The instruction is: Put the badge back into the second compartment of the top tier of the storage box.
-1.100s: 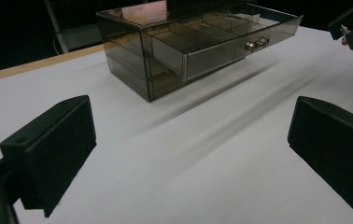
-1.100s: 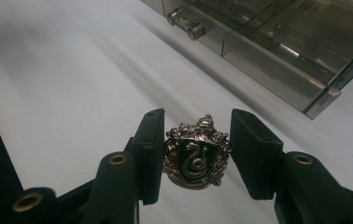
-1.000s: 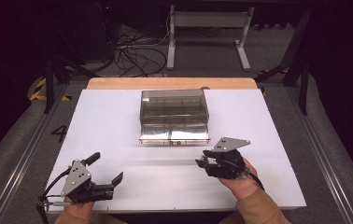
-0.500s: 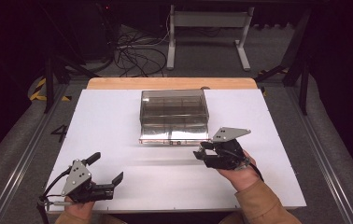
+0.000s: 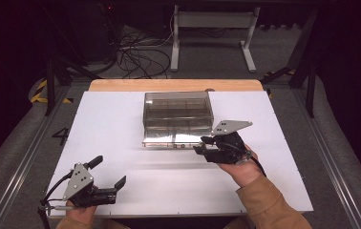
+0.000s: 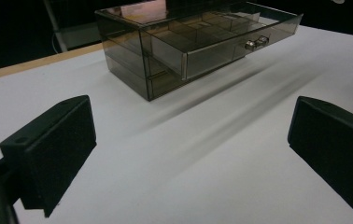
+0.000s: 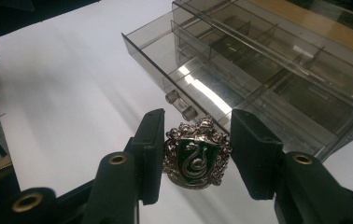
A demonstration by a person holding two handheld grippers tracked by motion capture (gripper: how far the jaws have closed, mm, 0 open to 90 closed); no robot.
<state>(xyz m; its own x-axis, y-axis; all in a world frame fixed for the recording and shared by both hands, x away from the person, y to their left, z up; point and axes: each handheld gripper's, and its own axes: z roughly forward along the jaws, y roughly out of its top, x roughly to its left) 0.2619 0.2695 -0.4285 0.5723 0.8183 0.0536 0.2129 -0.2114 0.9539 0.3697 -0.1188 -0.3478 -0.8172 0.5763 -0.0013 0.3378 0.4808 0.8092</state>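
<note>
Silver-and-green badge gripped in right tongs, just short of open drawer of smoky box at table centre. Pick-up done; drop into a compartment left. Right tongs nearer box than a second ago, toward 12 o'clock. Left tongs wide, empty, at 7 o'clock.

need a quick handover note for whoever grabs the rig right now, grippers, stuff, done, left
Right gripper: shut on the silver crest badge with a green snake shield, held above the white table in front of the smoky clear plastic drawer box.
Left gripper: open, holding nothing, near the table's near left corner.
Done: badge picked up; the box's lower drawer is pulled partly out.
Left: probably set the badge in a drawer compartment, release, close the drawer.
</note>
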